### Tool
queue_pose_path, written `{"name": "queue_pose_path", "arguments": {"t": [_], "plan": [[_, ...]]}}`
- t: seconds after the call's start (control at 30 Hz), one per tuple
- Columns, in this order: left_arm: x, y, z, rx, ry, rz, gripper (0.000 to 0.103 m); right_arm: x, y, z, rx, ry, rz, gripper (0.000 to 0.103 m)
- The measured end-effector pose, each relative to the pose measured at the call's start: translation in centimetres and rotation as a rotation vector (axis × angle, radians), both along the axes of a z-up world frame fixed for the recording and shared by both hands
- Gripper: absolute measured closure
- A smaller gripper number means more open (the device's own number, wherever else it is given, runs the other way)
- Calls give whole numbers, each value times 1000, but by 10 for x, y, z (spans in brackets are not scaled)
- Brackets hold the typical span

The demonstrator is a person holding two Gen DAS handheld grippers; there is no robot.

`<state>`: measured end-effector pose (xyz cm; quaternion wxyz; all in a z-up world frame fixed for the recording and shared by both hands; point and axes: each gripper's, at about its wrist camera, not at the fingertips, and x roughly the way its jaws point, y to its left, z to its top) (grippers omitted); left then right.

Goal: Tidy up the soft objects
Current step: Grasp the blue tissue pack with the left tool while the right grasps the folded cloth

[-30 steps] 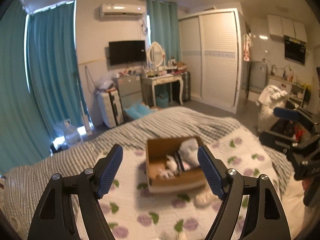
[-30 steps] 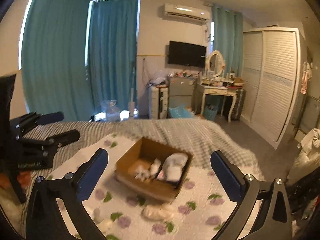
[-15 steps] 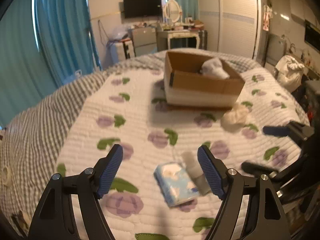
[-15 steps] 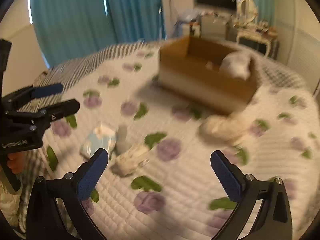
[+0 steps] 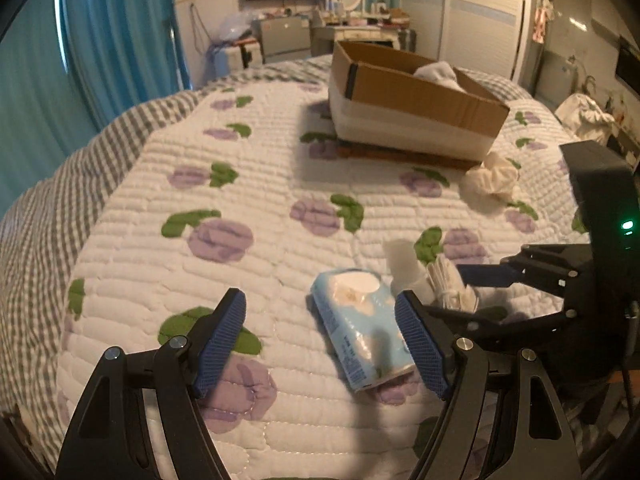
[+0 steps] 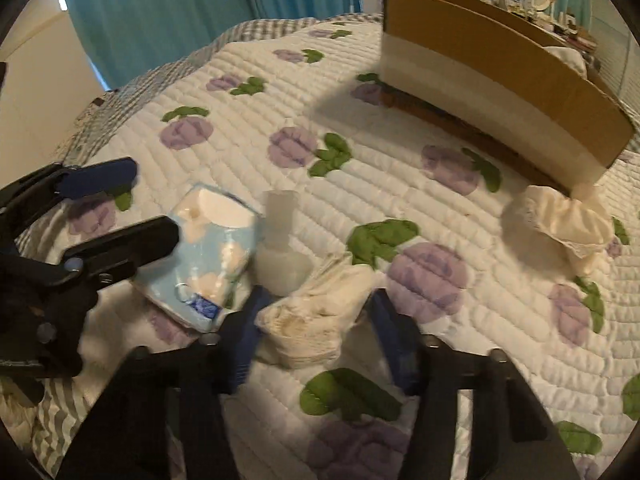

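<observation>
Quilted white bedspread w/ purple flowers and green leaves covers the bed in the left wrist view. Left tongs sit low over it, blue pads apart, nothing between them but the near-left part of a light-blue tissue pack. Pack lies flat on the quilt, its right edge just beside the right pad. Just right of the pack: a translucent plastic bottle on its side, and a white cloth bundle touching it. Right tongs come in from the right edge at that bundle. Far centre-right: open cardboard box w/ sth white inside. A crumpled cream cloth lies just off the box's near-right corner.

Right wrist view, blurred near the bottom: right tongs have pads on either side of the cloth bundle, narrowed around it; can't tell if they actually pinch it. Bottle lies just beyond, touching the bundle, w/ tissue pack to its left. Left tongs enter from the left edge, apart, one finger over the pack's left edge. Box sits far right; crumpled cloth near its closest corner on the bedspread.
</observation>
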<state>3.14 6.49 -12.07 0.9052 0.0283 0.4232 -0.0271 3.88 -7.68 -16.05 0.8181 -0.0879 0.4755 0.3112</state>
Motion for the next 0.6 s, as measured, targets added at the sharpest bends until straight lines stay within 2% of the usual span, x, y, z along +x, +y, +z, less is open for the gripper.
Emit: {"name": "queue_pose_path", "arguments": {"t": [0.03,0.07,0.1,0.4,0.6], "plan": [[0,0,-1,0,4,0,25,-1,0,1,1,-7,-1,57],[0,0,-1,2,5,0,25,-2,-2,3,9,-10,-2,67],[-1,-2,-1,4,6,-3,25,-3,-3,5,20,-13,-5,68],[3,-30,-15,2,79,-55,25,-10,-44,35,62,-87,-125,70],[13,-34,-31,44,107,3,28,-12,-55,33,79,-75,-145,70]]}}
